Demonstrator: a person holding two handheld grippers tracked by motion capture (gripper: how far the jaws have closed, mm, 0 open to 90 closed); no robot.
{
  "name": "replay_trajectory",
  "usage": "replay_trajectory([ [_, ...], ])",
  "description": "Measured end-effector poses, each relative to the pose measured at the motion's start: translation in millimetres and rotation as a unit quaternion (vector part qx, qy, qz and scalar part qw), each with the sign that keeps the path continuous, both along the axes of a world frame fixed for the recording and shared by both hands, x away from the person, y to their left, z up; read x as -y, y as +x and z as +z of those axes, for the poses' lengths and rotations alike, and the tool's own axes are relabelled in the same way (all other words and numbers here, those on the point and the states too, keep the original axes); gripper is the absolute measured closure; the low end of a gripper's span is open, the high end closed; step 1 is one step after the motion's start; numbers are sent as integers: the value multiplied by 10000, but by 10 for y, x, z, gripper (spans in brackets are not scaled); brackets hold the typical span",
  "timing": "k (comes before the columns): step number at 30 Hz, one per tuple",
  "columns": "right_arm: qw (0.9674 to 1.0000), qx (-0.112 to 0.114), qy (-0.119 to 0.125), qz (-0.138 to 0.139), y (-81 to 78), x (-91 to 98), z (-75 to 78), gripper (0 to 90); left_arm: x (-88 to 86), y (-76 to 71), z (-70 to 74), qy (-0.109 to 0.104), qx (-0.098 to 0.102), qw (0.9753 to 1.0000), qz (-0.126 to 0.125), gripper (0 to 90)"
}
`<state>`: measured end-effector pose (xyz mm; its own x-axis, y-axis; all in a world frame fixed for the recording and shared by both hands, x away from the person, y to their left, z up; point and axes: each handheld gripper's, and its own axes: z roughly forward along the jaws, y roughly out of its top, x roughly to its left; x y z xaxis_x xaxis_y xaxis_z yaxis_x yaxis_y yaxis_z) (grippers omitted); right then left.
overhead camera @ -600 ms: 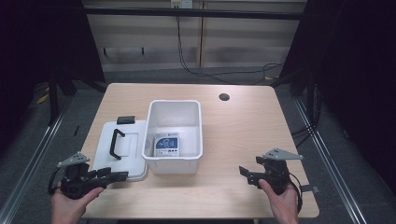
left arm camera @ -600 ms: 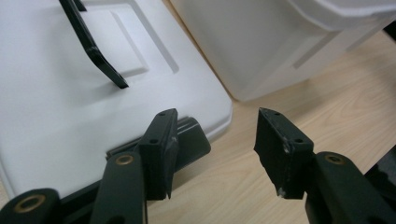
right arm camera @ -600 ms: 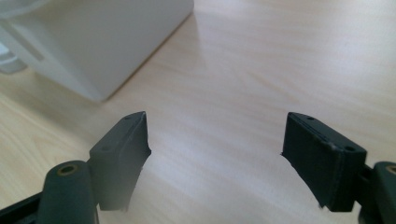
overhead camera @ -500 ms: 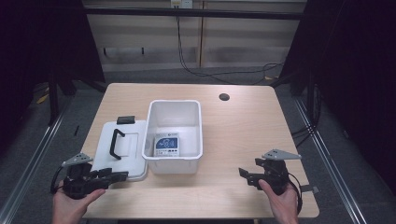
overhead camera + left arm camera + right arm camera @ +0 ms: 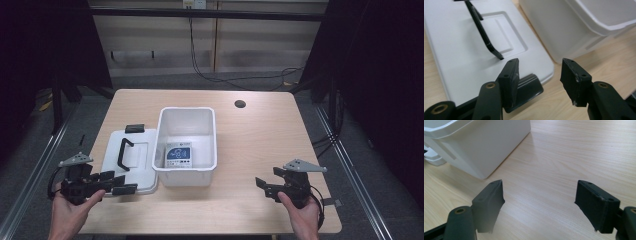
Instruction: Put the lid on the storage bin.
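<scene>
The lid lies by the half-open left tongs, its latch plain there; right tongs gape wide.

Both grippers are black, each carried in a bare hand with no sleeve showing, and each topped by a grey three-cornered plate; the left gripper trails a black cable that loops at its outer side, and the right gripper has one curling by the wrist. Up close, the left fingers are flat, blocky black pads with small screw holes and whitish scuffs along their edges, on arms with brass-coloured pivot pins. The right fingers look alike, their lower edges worn and ragged.
</scene>
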<state>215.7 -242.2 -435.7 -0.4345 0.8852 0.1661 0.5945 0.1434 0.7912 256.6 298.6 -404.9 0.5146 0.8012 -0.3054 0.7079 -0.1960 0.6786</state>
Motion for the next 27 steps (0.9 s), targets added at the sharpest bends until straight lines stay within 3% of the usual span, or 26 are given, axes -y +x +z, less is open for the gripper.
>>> replay_trajectory([
  [7,9999,-57,-16,-126,-27,-30,-5,186,-31,115,49,165,-317,9993,-85,550],
  [9,9992,-341,171,-100,-19,-20,-22,185,-15,153,92,427,-332,9984,-134,557],
  [10,9989,-420,207,-96,-18,-21,-26,184,-13,170,115,406,-363,9984,-153,556],
  [19,9986,-487,194,52,-21,-70,-29,182,86,357,200,470,-514,9974,-192,499],
  [27,9992,-382,2,149,-26,-111,-14,179,71,510,242,660,-858,9939,-199,513],
])
